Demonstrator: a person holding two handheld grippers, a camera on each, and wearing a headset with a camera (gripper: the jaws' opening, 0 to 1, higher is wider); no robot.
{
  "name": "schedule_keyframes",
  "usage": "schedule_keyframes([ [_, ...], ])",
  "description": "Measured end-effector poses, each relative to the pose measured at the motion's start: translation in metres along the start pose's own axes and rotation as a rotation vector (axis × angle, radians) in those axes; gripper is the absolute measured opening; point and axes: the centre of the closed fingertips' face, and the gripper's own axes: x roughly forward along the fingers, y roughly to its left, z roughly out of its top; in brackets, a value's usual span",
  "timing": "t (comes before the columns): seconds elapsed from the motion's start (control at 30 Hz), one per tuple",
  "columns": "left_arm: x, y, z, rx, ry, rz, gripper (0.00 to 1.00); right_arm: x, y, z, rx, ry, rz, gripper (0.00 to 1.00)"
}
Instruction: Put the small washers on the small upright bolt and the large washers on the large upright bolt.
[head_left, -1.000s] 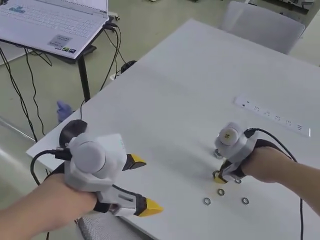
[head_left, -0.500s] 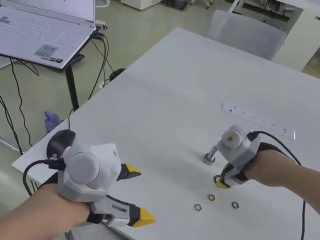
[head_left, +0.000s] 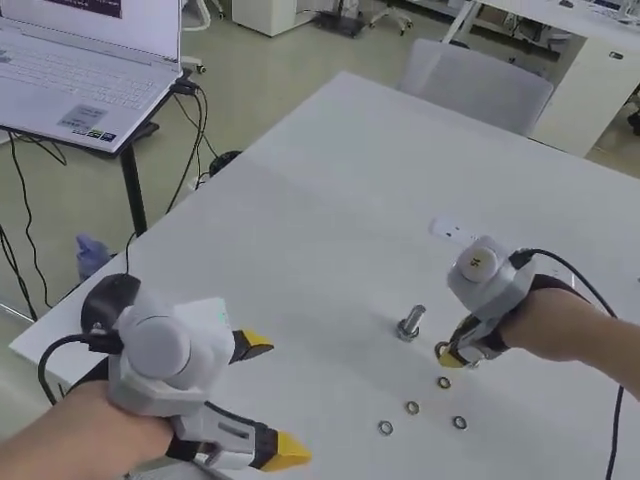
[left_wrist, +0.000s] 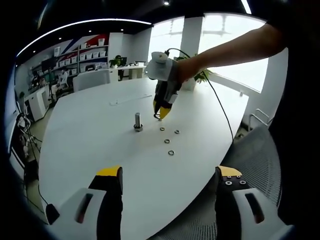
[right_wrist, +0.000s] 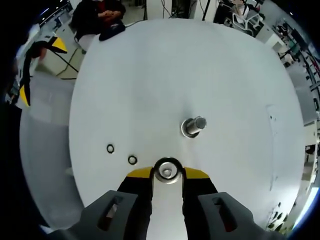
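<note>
Tips of the right hand-held gripper (right_wrist: 167, 173), yellow, pinched tight on a round silver metal washer (right_wrist: 167, 169), bigger than the loose ones. Held low over the white bench (head_left: 330, 180); cannot tell if touching it. Just beside the held washer, a little apart, a silver metal bolt (head_left: 410, 325), standing upright with its head down on the bench. Held washer not on the bolt. Four small metal ring washers (head_left: 412, 407) flat on the bench near the right hand-held gripper, each apart from the others. Left hand-held gripper (left_wrist: 169, 172) by the near edge of the bench, well apart from the bolt, yellow-tipped jaws spread wide, holding nothing. White power strip (head_left: 450, 232) flat on the bench past the bolt. Grey chair (head_left: 475, 85) at the far side of the bench. Silver laptop (head_left: 70, 80) with its lid up on a stand off to the left.
</note>
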Motion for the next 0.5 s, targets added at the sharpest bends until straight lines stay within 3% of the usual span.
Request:
schedule_keyframes([
  [0.2, 0.005, 0.005, -0.004, -0.015, 0.015, 0.027, 0.84, -0.008, -0.012, 0.014, -0.014, -0.012, -0.007, 0.22],
  [0.5, 0.012, 0.011, -0.005, -0.011, 0.027, 0.048, 0.86, -0.008, -0.029, 0.036, -0.038, -0.025, -0.013, 0.22],
])
